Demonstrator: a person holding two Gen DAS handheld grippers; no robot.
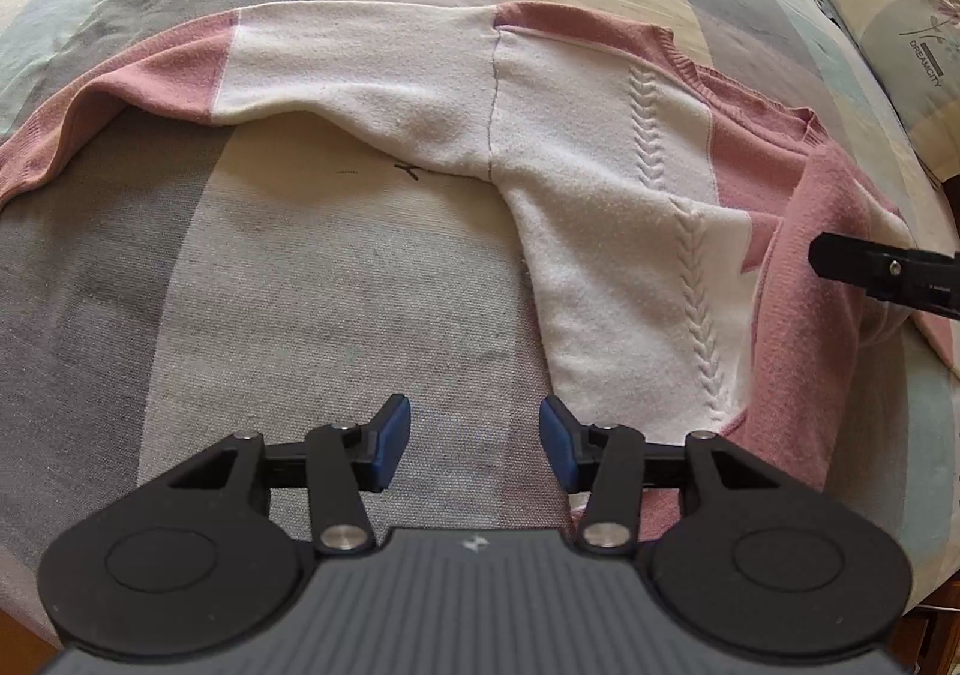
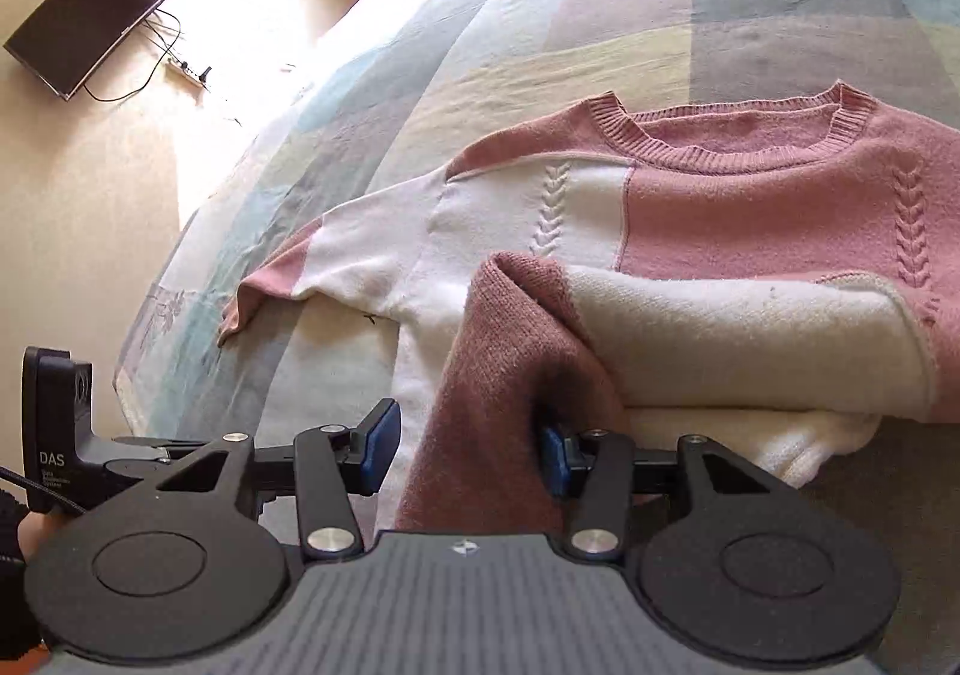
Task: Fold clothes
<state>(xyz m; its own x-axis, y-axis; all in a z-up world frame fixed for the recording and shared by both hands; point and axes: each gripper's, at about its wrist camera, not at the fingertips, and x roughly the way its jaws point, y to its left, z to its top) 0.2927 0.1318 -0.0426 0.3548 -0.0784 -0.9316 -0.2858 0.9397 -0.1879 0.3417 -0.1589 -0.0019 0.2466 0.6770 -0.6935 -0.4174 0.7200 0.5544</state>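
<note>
Nearest, right wrist view: right gripper (image 2: 468, 450), black linkage with blue pads, jaws spread wide; pink knit sleeve cuff (image 2: 510, 375) draped between the pads, touching the right-hand pad (image 2: 552, 459). Nothing pinched as far as this view shows.
Nearest, left wrist view: left gripper (image 1: 475, 447), same build, jaws wide apart, holding nothing; bare bedspread between the pads, sweater hem just beside its right-hand pad.
Task thing: pink-and-white cable-knit sweater (image 1: 600, 183) lies face up on the pastel patchwork bedspread (image 1: 240, 285), neckline (image 2: 732, 153) away from both grippers.
Lie of sleeves: one sleeve (image 2: 690, 339) is folded across the chest, white part flat, pink end hanging toward the right gripper. The other sleeve (image 1: 180, 81) stretches out flat to the left, well apart from both grippers.
Key relation: outstretched sleeve's long axis runs crosswise to the left gripper's fingers, ahead and to its left; the left gripper is the nearer one, the right sits at the body's opposite side.
Judgement: partly folded; the flat sleeve would likely need bringing over the body, and the draped cuff is not yet laid flat.
View difference: only the right view shows the neckline whole, the folded sleeve, a wall-mounted dark screen (image 2: 90, 15) and the left gripper's housing (image 2: 60, 435). Only the left view shows the outstretched sleeve full length and a cream printed pillow (image 1: 888, 15).
</note>
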